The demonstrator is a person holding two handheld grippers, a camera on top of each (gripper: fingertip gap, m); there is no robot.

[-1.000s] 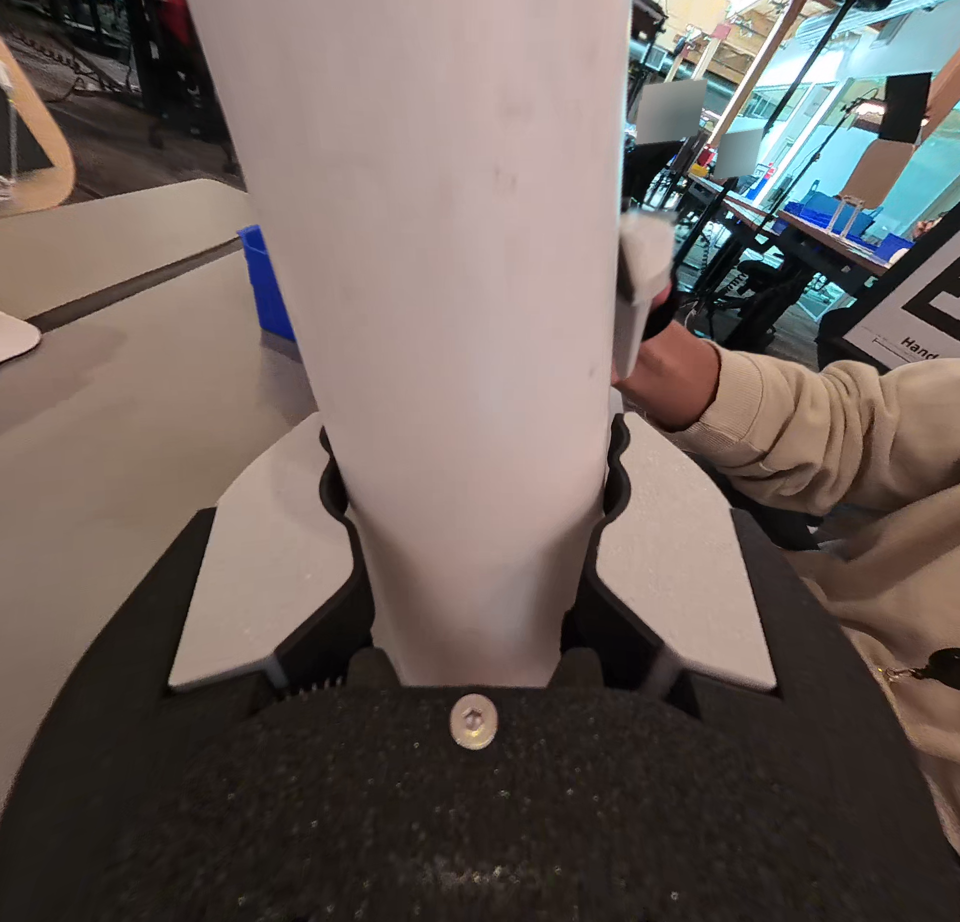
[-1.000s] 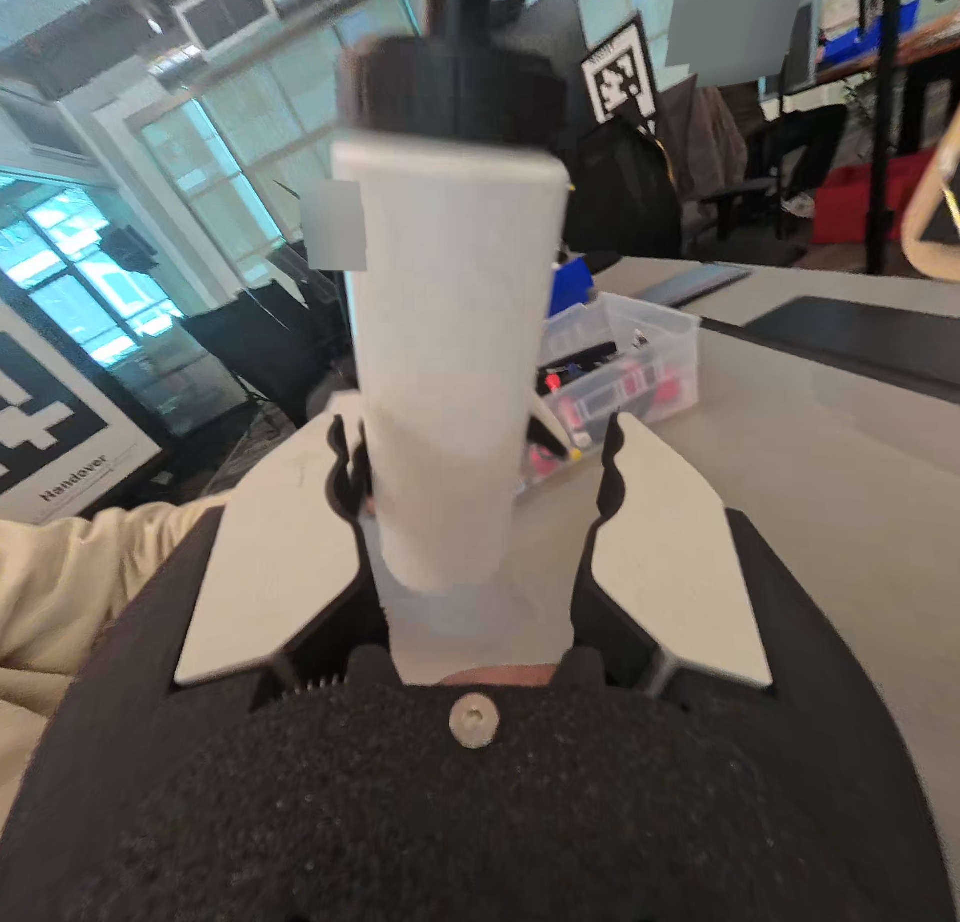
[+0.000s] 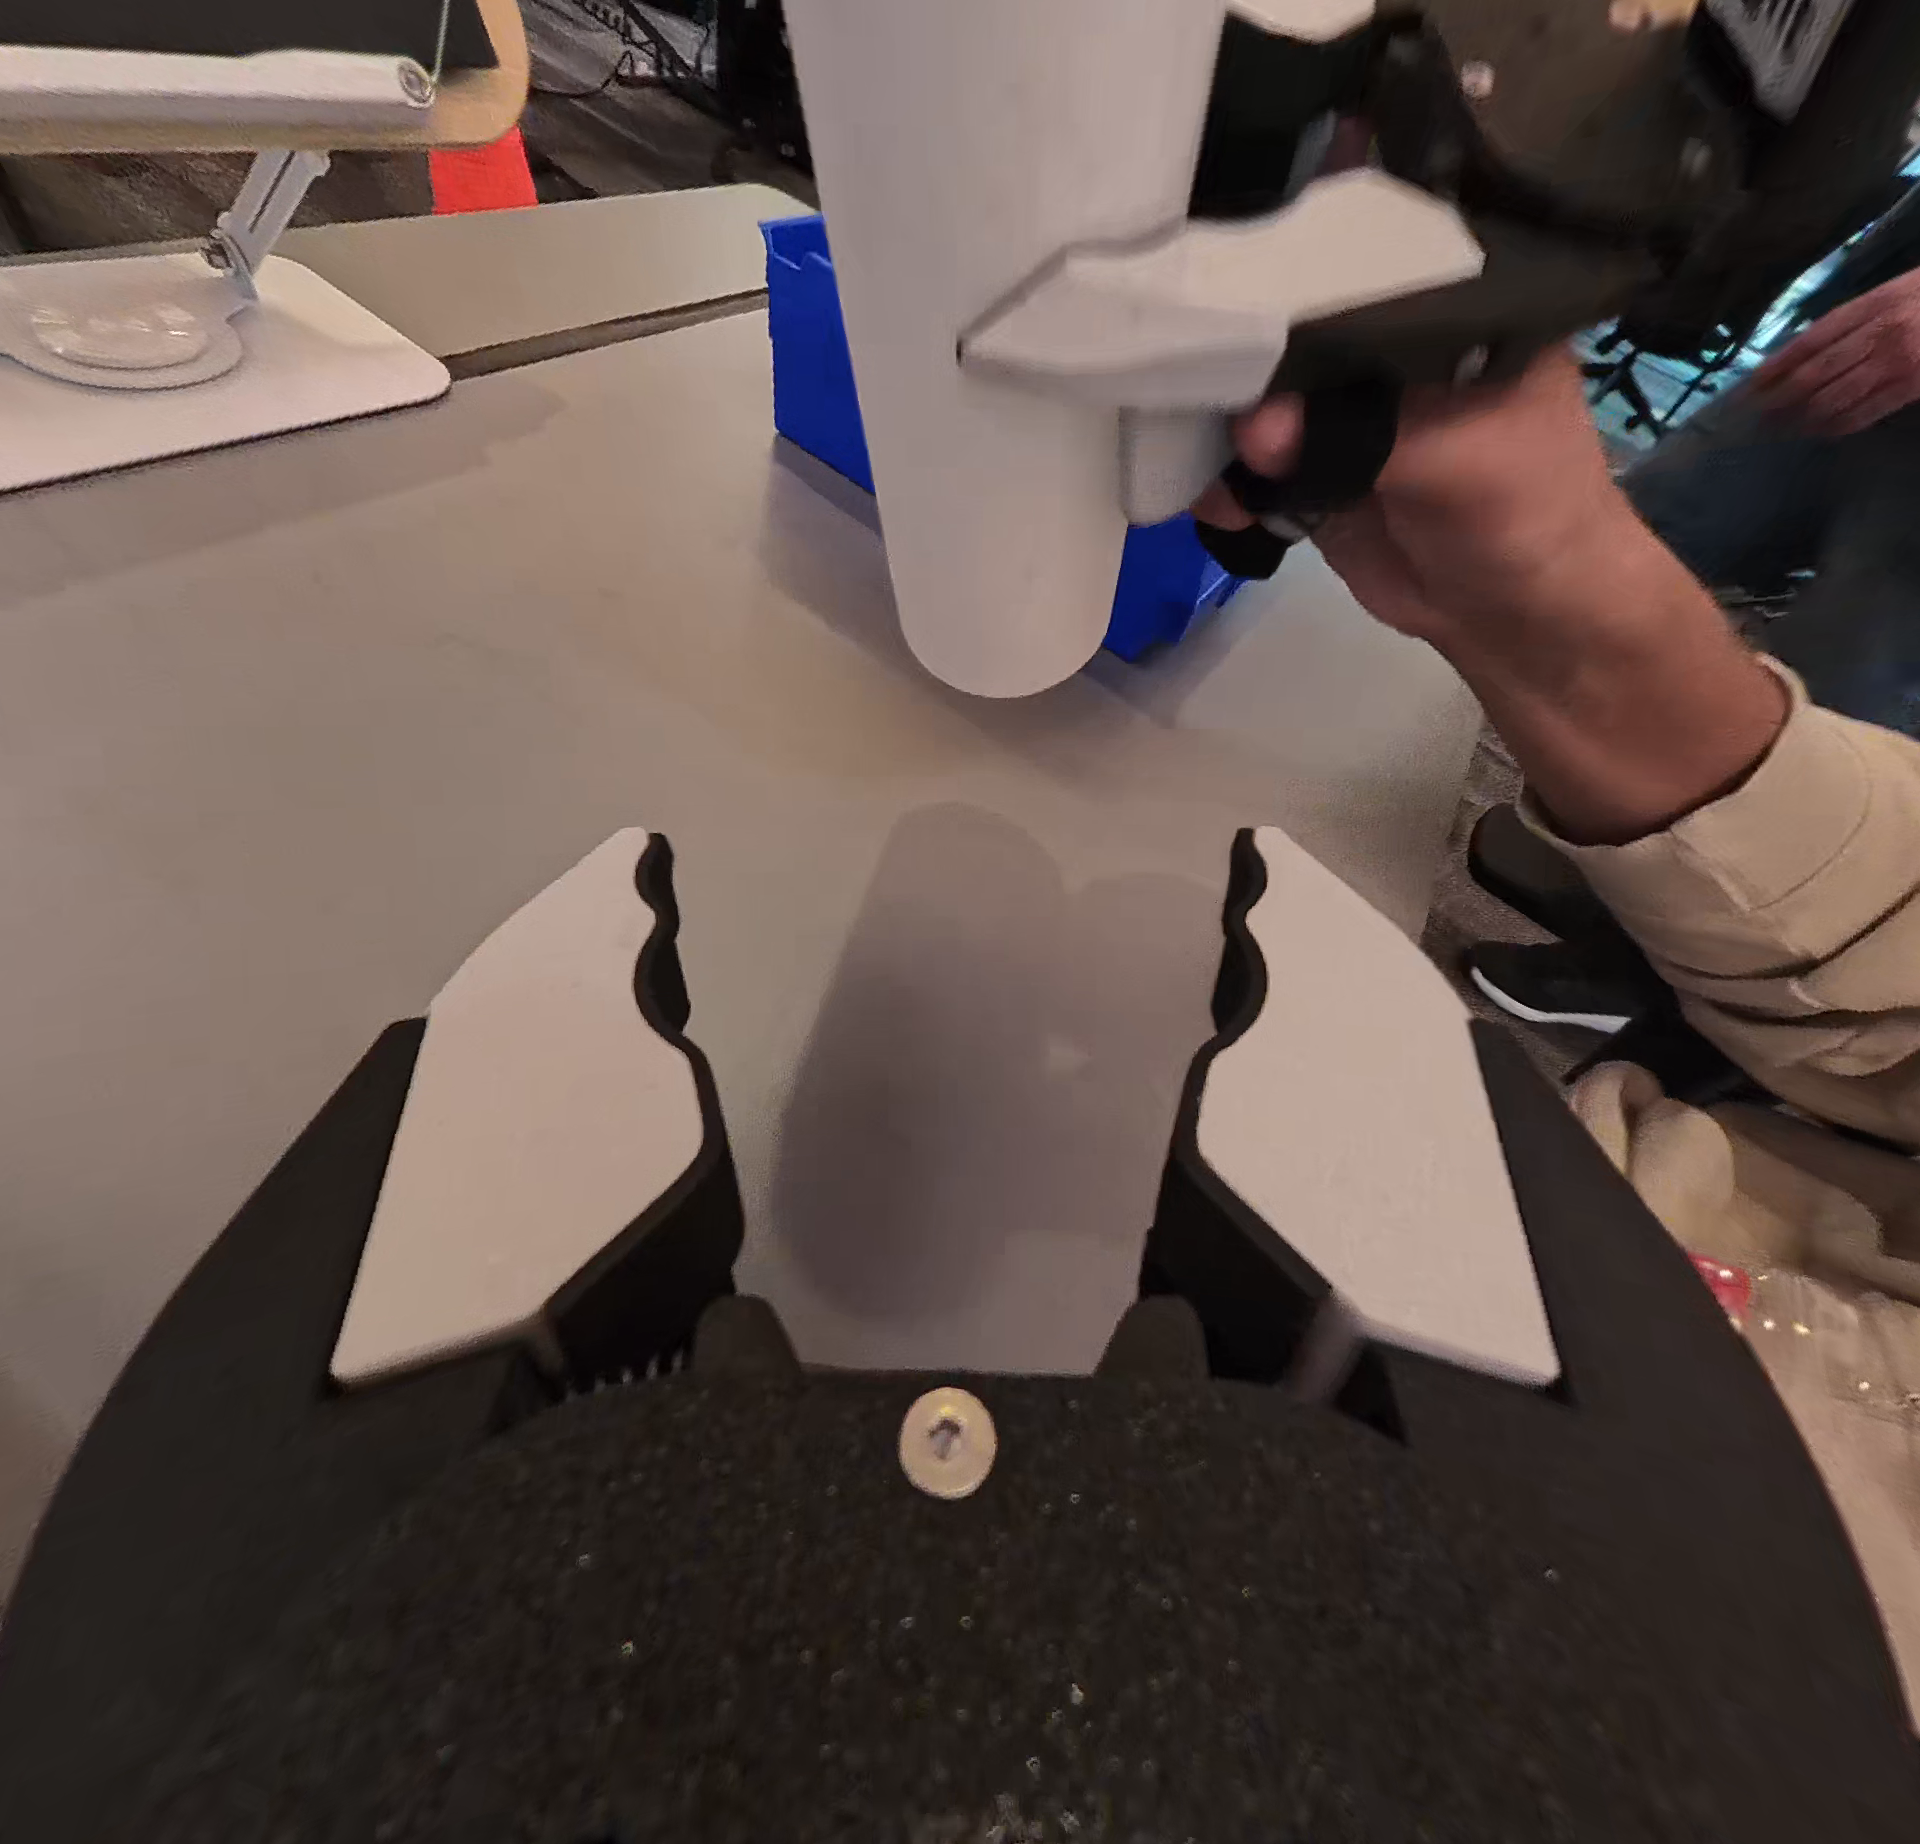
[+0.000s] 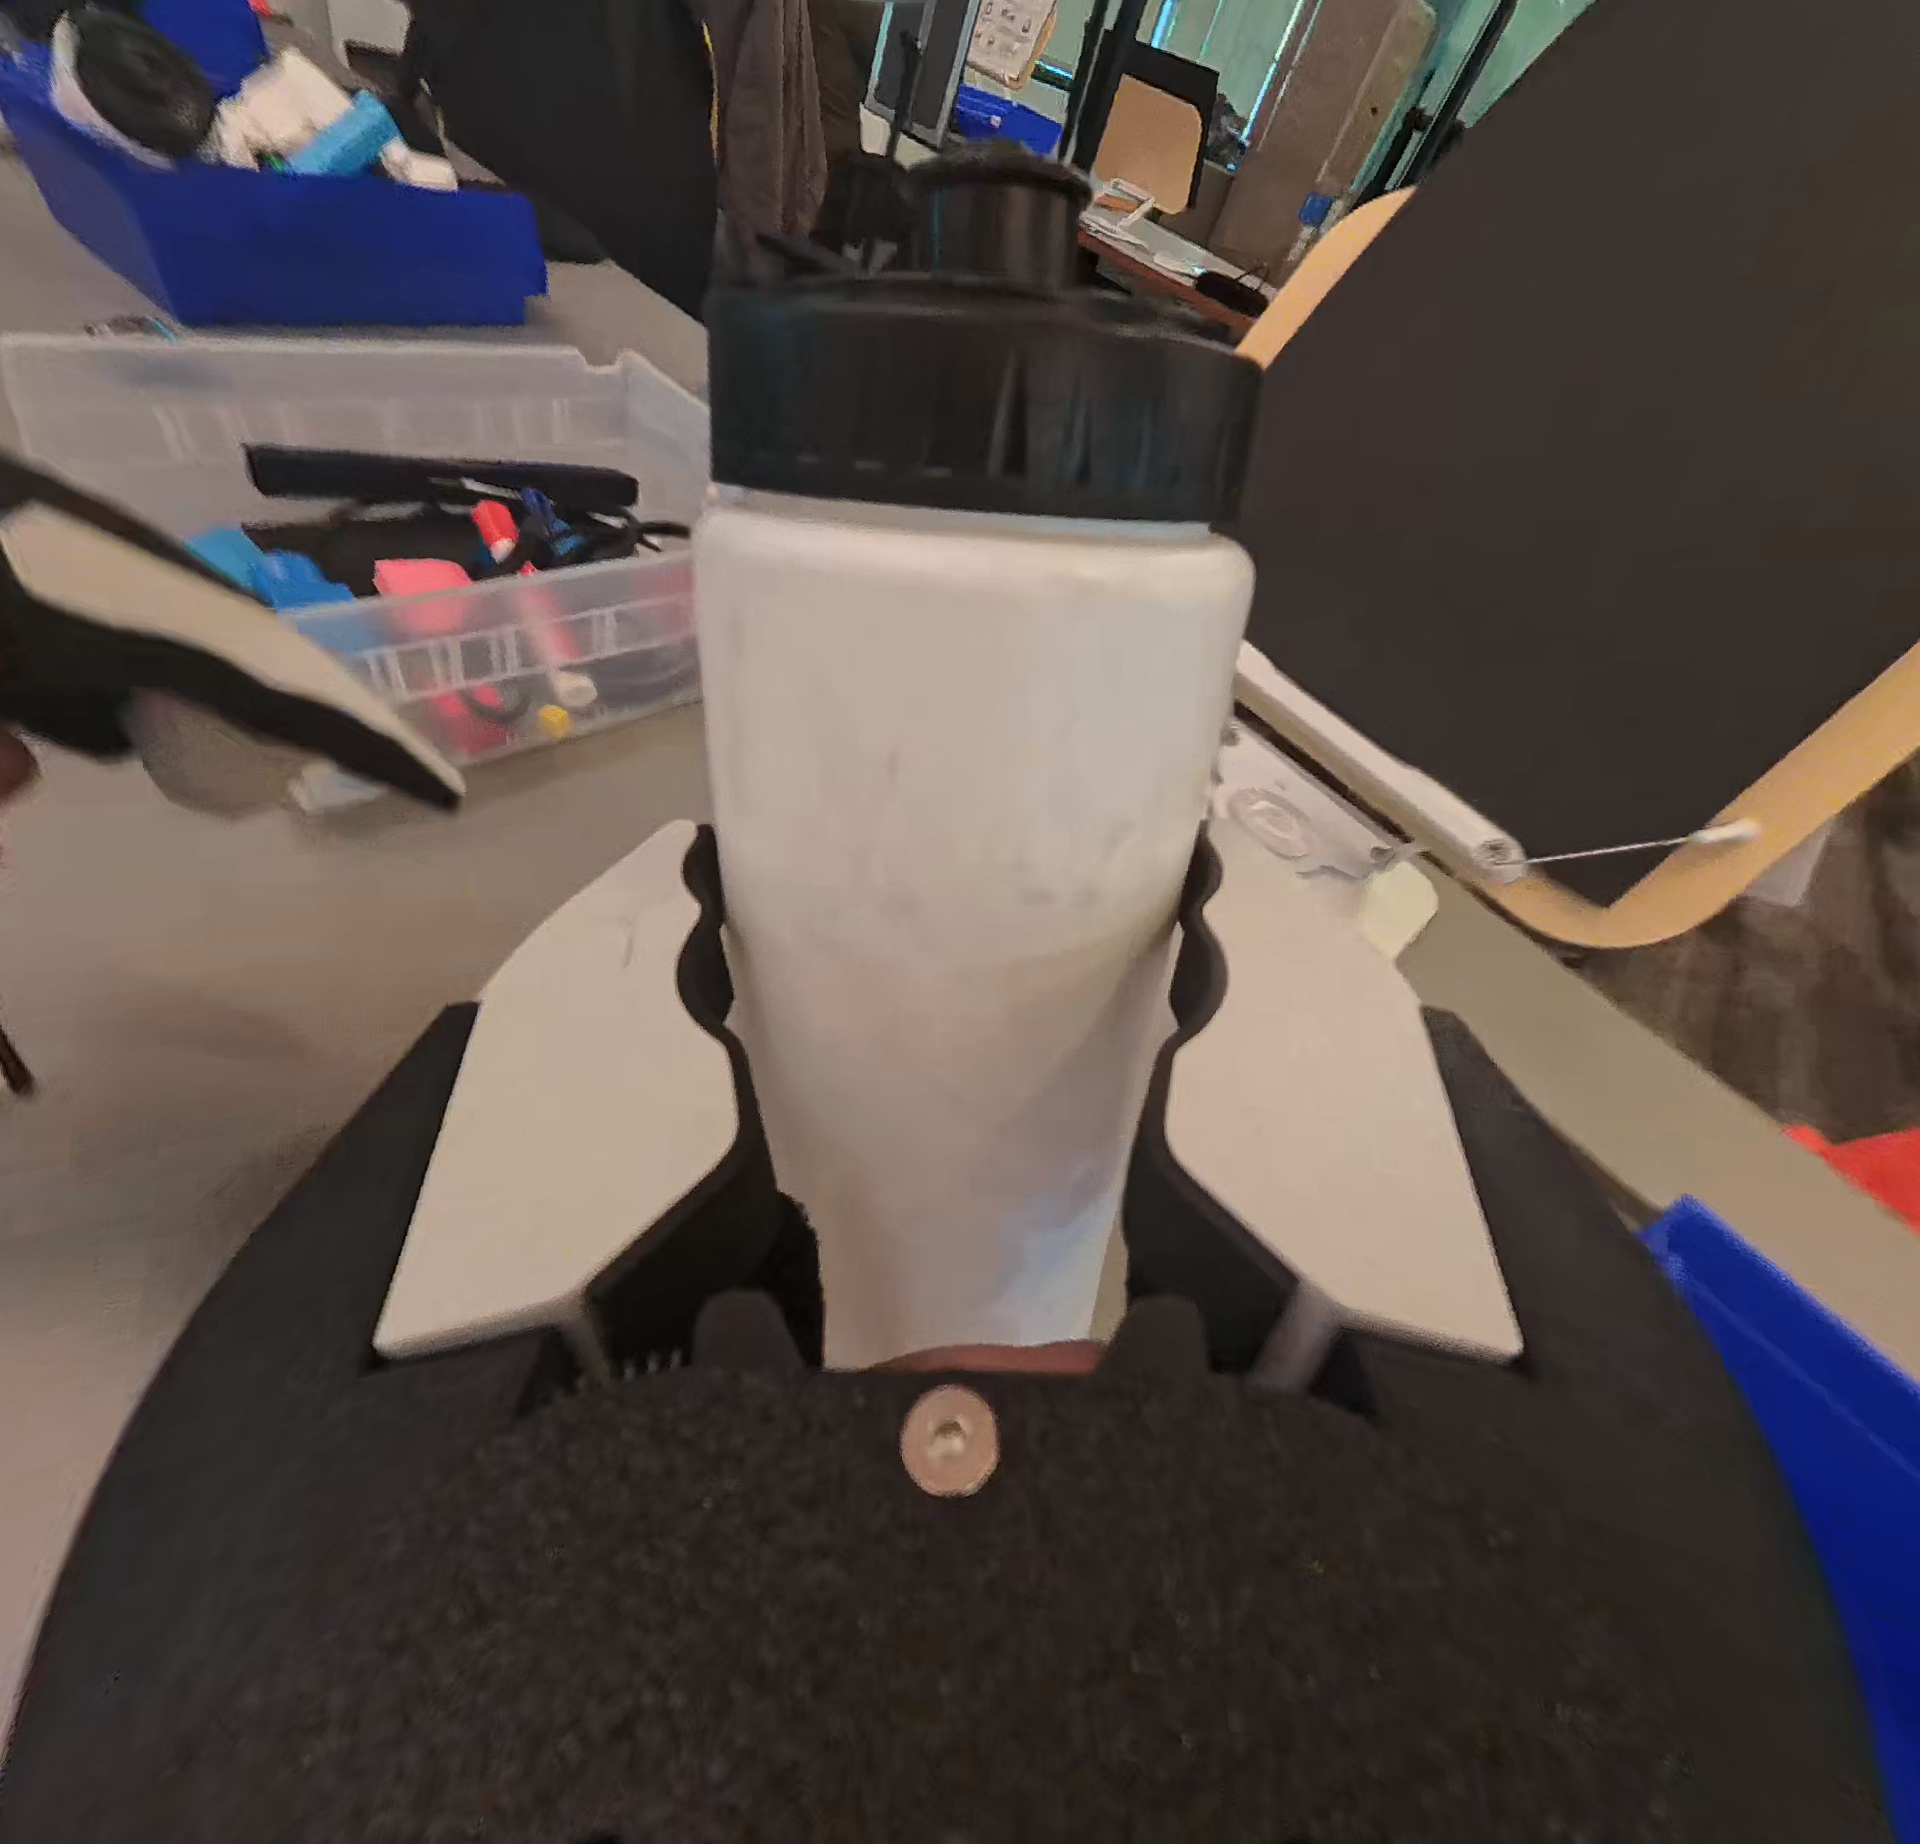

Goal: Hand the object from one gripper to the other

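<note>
A white bottle (image 4: 977, 755) with a black cap (image 4: 977, 392) stands upright between the fingers of my right gripper (image 4: 951, 859), which is shut on its lower body. In the left wrist view the bottle (image 3: 997, 288) hangs above the grey table (image 3: 312, 755), with the right gripper's near finger (image 3: 1195, 298) across its side and a person's hand (image 3: 1507, 568) behind it. My left gripper (image 3: 951, 859) is open and empty, below and in front of the bottle's base, apart from it. One of its fingers (image 4: 208, 651) shows at the left of the right wrist view.
A blue bin (image 3: 821, 360) sits on the table behind the bottle. A clear plastic box (image 4: 416, 568) of small items and another blue bin (image 4: 270, 236) lie to the left. A white stand (image 3: 208, 340) and a wood-edged black board (image 4: 1610, 444) are nearby.
My left gripper has opened, let go of the bottle and drawn back from it. My right gripper has shut on the bottle and now carries it alone.
</note>
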